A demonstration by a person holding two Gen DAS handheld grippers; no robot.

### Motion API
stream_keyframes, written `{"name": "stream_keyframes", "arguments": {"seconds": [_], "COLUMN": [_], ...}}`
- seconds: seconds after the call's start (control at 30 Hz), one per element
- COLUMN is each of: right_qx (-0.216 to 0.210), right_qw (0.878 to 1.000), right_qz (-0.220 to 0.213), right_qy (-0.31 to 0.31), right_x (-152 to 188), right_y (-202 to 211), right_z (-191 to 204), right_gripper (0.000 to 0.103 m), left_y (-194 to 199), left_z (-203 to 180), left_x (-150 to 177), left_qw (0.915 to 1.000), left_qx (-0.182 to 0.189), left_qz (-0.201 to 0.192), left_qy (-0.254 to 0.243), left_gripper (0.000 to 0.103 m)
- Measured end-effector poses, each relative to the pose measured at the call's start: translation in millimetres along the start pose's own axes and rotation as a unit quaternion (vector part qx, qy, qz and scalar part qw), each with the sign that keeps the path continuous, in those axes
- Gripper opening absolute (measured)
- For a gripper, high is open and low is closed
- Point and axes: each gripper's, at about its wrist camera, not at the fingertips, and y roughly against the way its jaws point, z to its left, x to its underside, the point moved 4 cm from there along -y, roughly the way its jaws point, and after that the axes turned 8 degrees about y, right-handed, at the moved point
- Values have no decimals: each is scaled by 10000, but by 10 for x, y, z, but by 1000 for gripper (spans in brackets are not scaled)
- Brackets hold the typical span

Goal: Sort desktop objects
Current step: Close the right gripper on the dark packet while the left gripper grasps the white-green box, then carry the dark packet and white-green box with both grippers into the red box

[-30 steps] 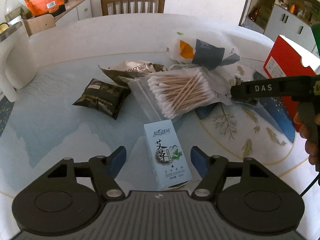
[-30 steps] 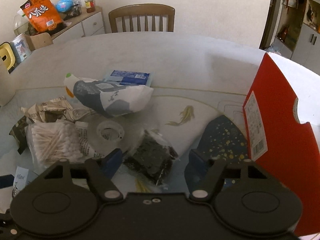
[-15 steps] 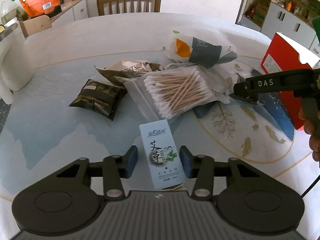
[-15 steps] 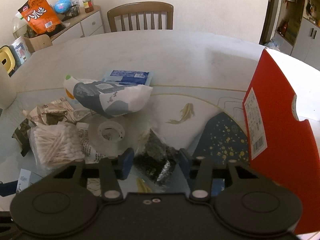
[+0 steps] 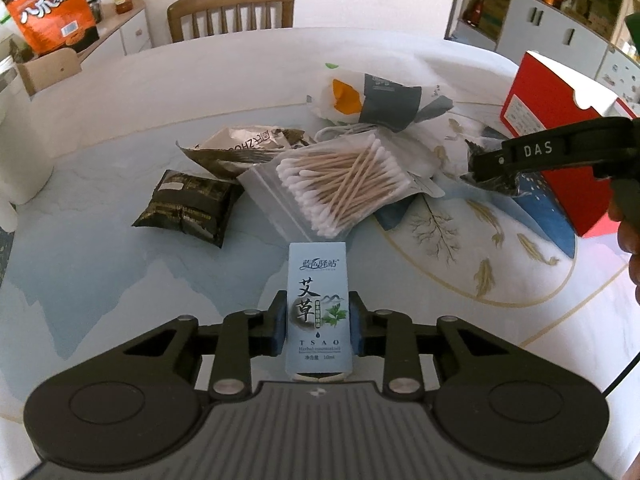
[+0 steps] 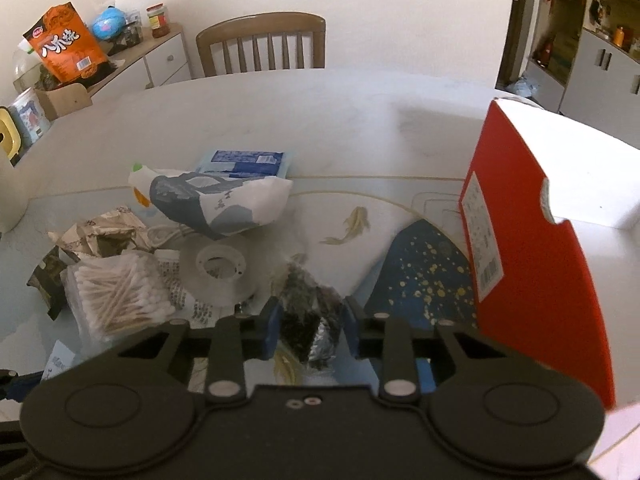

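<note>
**Left wrist and right wrist: a stiff carton and a crinkly packet, each between the tongs**

Left wrist view: the left tongs (image 5: pixel 318 330) have just been closing, and their blue pads now press on both long sides of the small pale-blue box (image 5: pixel 319 312), which lies flat on the desk (image 5: pixel 100 264), its printed face up. It looks like a light cardboard carton, stiff enough along its edges to take a squeeze but likely to dent if crushed. The hold at its lower middle seems sound; the smooth card may slip if tilted sharply. Beyond it lie the bag of cotton swabs (image 5: pixel 344 184), a dark foil pouch (image 5: pixel 188 208) and a torn brown wrapper (image 5: pixel 244 146), all soft and apart from the box. The right tongs reach in from the right edge over a dark packet.

Right wrist view: the right tongs (image 6: pixel 308 330) have also just been closing, and the dark crinkly packet (image 6: pixel 306 320) sits between their pads, which appear to touch its sides. It is a thin film wrapper, light, soft and slippery, and probably brittle inside; it should buckle rather than resist, so a hold across its bulkiest part suits it best. It rests on the desk just left of the red box (image 6: pixel 532 264), near the clear tape roll (image 6: pixel 218 272).
</note>
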Motion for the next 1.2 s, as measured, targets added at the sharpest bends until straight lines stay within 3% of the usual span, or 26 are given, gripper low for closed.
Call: {"name": "stream_keyframes", "arguments": {"seconds": [0.47, 0.9, 1.2], "right_qx": [-44, -248, -266], "right_qw": [9982, 9957, 9944], "right_qz": [-342, -605, -737], "right_qy": [-486, -649, -714], "right_x": [99, 98, 100], "right_y": [574, 1101, 1329], "right_z": [-50, -428, -775], "right_gripper": [30, 30, 30], "left_y": [353, 624, 722], "left_z": [-81, -493, -924], "left_x": [-187, -348, -481], "left_qw": [9984, 9982, 9974], "left_qx": [142, 23, 226], "left_qz": [-405, -514, -596], "left_qy": [-366, -310, -347], "left_gripper": [29, 29, 29]}}
